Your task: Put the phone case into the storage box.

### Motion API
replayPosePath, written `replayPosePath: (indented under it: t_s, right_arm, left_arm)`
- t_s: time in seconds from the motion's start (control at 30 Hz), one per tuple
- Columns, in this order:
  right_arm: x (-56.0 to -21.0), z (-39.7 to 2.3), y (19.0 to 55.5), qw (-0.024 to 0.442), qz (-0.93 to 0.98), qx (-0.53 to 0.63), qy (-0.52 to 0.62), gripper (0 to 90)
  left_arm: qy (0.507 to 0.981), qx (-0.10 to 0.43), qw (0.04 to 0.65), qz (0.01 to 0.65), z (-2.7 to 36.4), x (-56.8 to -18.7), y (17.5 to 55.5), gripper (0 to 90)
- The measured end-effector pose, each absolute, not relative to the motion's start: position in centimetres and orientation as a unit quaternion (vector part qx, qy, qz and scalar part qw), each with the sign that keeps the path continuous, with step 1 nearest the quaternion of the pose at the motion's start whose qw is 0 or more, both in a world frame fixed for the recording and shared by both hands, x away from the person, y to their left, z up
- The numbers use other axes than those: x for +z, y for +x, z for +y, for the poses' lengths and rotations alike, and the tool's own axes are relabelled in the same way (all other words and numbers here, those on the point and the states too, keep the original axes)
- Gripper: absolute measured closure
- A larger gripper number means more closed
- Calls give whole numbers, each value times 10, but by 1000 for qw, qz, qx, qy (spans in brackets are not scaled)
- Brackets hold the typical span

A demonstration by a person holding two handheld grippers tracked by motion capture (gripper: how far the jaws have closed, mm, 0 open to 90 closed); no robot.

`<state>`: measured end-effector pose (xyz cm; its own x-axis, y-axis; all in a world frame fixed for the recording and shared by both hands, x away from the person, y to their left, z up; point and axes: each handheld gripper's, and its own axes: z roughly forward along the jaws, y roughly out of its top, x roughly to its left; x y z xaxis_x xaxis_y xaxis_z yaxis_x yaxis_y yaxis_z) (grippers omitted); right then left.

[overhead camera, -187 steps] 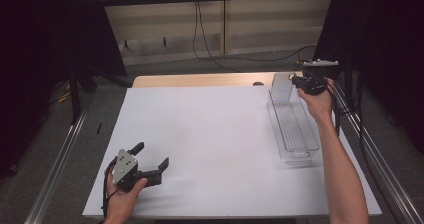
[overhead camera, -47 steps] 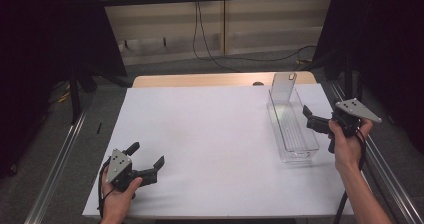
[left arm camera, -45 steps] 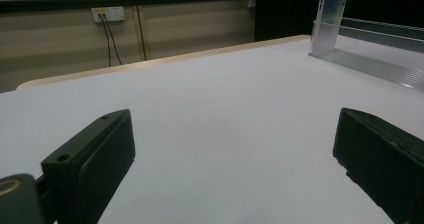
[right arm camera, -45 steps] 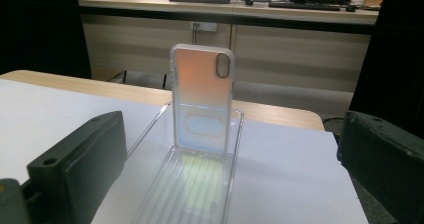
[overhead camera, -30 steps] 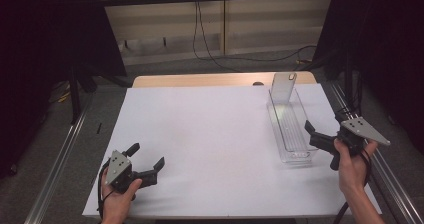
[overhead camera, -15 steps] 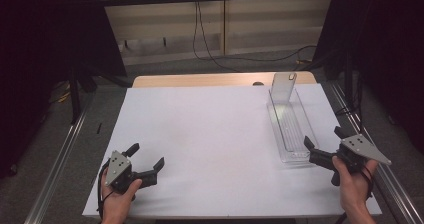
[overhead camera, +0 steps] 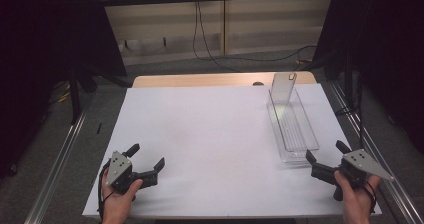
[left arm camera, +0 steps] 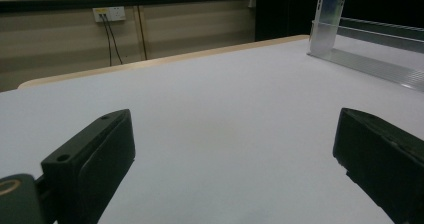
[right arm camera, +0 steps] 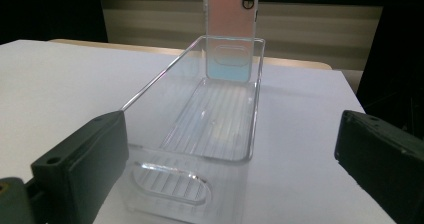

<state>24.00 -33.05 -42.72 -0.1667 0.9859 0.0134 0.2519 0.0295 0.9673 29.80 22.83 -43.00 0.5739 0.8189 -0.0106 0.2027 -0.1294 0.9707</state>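
In clear bin [overhead camera: 292,129], upright phone case [overhead camera: 283,86]

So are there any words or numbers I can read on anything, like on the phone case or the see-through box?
No text can be read anywhere.
Phone case: pink fading to blue, with no words or logo on it.
Clear box: only moulded ridges, no label.
Wall socket: too small to tell if it carries any marking.
Gripper plates: only small holes, no writing.

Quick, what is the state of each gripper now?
Left gripper: open, holding nothing.
Right gripper: open, holding nothing, near the bin.
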Motion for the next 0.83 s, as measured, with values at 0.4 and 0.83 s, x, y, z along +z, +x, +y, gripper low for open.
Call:
replayPosePath:
  t_s: [0.4, 0.83]
  right_arm:
    - [-436, -333, 227, 392, 603, 465, 515, 5]
    - [-444, -331, 228, 387, 615, 457, 513, 6]
  left_arm:
    - [697, 282, 545, 372, 228, -431, 298, 34]
    - [691, 281, 549, 377, 230, -430, 298, 30]
